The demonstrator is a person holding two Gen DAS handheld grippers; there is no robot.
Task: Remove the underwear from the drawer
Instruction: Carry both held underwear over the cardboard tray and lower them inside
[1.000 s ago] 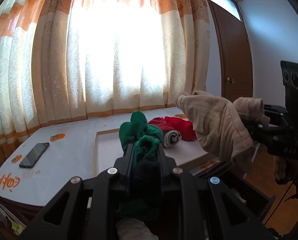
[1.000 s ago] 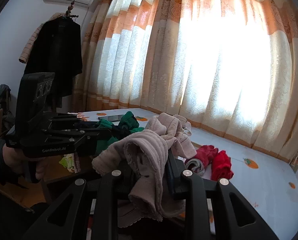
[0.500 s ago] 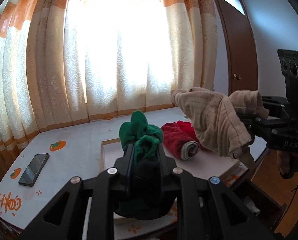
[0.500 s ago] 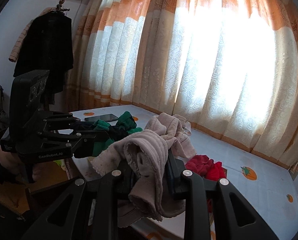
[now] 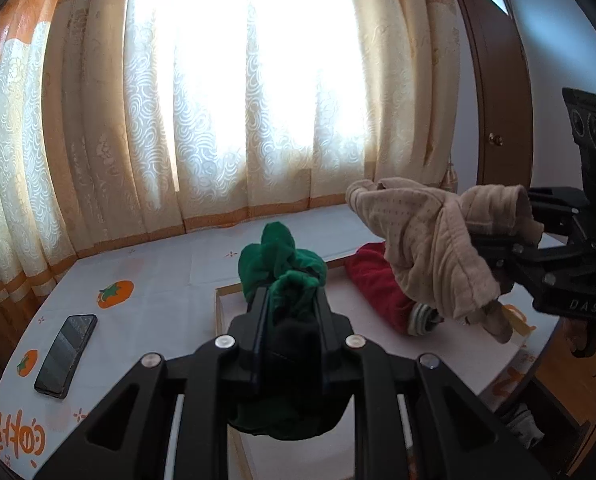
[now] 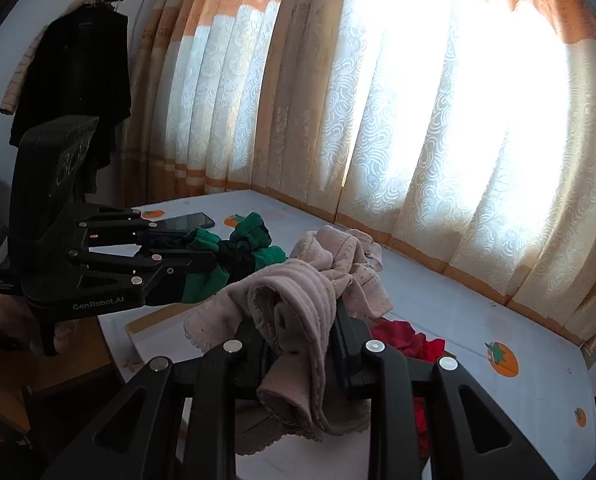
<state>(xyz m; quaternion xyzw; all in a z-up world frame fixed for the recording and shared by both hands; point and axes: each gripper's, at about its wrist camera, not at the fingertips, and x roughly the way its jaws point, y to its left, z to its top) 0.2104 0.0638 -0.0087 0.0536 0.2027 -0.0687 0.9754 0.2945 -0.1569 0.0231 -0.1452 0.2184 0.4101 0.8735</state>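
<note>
- Underwear is held in both tools: a green piece (image 5: 282,268) is pinched between the closed jaws of the left gripper (image 5: 292,300), and a beige piece (image 6: 298,304) is clamped in the right gripper (image 6: 298,320), its folds spilling over both fingers.
- Both pieces hang in the air above the desk (image 5: 158,276), over its near edge, with the tools side by side.
- The cloth looks light, soft and limp; it bunches and droops freely, so a pinch through a thick fold should hold better than one on a thin hem.
- On a pale mat (image 5: 234,300) toward the desk's right side lie 2 red rolled pieces (image 5: 377,280), 1 with a striped band.
- A phone (image 5: 66,356) rests flat near the desk's left edge.
- Readable writing: "GenRobot.AI" on the left tool's body in the right view, and "DAS" on the right tool's body in the left view.
- The tablecloth carries orange fruit prints and orange characters I cannot read.
</note>
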